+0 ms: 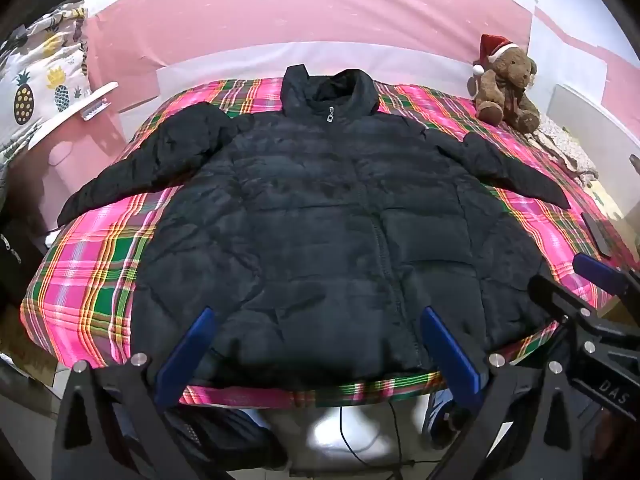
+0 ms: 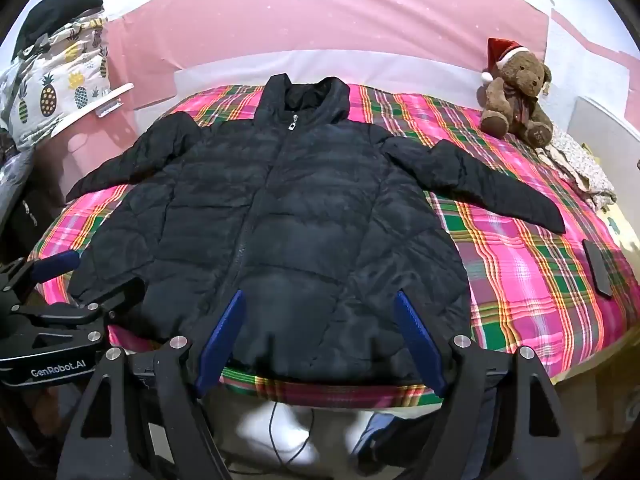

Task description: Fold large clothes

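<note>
A black puffer jacket (image 1: pixel 320 216) lies flat and zipped, front up, on a pink plaid table (image 1: pixel 100 264), collar away from me, both sleeves spread out to the sides. It also shows in the right wrist view (image 2: pixel 280 220). My left gripper (image 1: pixel 318 320) is open and empty, held above the jacket's near hem. My right gripper (image 2: pixel 320 304) is open and empty too, above the hem a little right of the zip. Each gripper shows at the edge of the other's view: the right one (image 1: pixel 592 280), the left one (image 2: pixel 56 264).
A brown teddy bear (image 1: pixel 506 88) in a Santa hat sits at the table's far right corner. A dark phone (image 2: pixel 597 268) lies on the right edge. Pineapple-print cloth (image 1: pixel 36 80) hangs at the left. Cables (image 1: pixel 360 432) run on the floor under the near edge.
</note>
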{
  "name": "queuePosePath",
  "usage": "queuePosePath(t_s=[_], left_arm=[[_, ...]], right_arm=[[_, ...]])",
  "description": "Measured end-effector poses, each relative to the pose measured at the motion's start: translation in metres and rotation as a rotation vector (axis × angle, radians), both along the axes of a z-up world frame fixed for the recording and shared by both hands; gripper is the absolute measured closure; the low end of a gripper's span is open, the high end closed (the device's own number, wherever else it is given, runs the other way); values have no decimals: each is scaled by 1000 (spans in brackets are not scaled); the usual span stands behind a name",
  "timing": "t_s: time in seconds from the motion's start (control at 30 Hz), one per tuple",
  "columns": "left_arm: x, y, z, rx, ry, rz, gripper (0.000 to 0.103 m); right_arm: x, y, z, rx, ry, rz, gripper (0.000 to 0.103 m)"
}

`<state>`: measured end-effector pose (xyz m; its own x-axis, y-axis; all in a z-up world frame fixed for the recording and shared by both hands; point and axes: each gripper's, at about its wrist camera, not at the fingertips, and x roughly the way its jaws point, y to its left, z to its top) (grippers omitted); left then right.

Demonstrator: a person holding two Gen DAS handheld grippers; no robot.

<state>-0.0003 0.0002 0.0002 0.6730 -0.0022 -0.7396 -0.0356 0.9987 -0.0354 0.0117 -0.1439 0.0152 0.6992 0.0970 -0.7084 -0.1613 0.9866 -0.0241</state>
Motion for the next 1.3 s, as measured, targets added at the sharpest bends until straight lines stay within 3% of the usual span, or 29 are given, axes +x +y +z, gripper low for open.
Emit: queuePosePath(t_s=[1.3], left_arm=[[-6,5,0,-7,-3,15,0]], right_arm=[[-2,5,-1,-10,2,4,27]])
